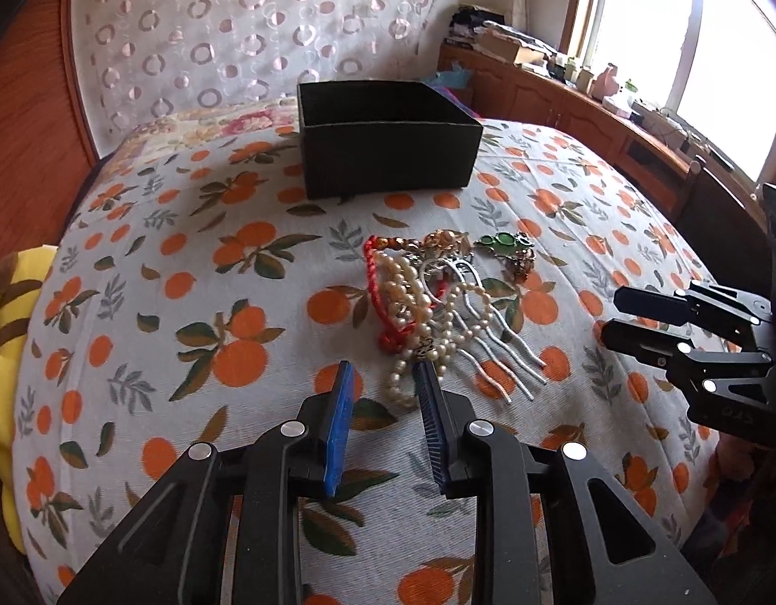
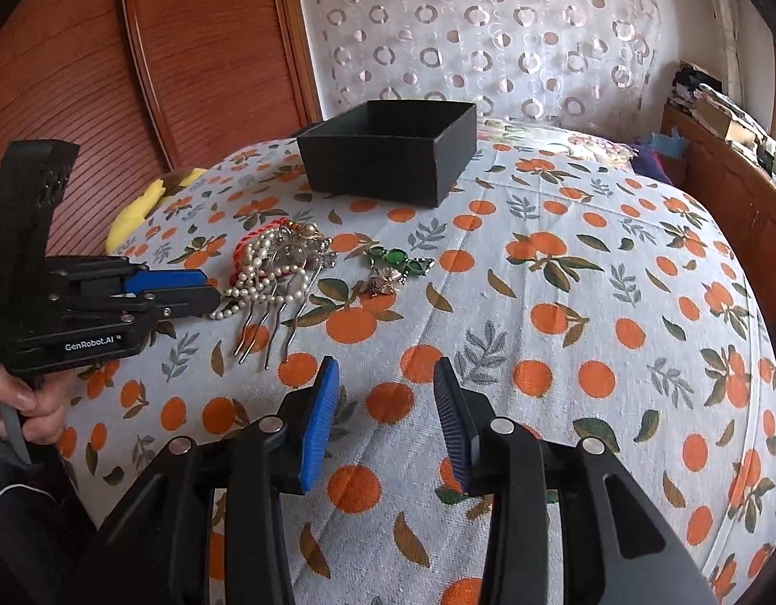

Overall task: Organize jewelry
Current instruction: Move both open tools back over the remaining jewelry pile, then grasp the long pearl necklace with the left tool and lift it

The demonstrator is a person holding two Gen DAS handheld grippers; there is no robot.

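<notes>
White "GenRobot.AI" lettering marks the left hand-held gripper (image 2: 206,288) (slightly spread, empty), the right hand-held gripper (image 2: 385,378) spread wider.

I see a bed (image 1: 135,262) under an orange-print cover. Black box (image 1: 388,151) sits on it. Nearer than the box: jewelry pile (image 1: 428,297), pearls, red cord, silver hair comb; green piece (image 2: 400,258) just beside.

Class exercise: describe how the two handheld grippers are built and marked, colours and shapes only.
Both the left gripper and right gripper are black, angular linkage frames with silver round pivot pins and ribbed blue finger pads. White "GenRobot.AI" lettering marks the left one's side.
</notes>
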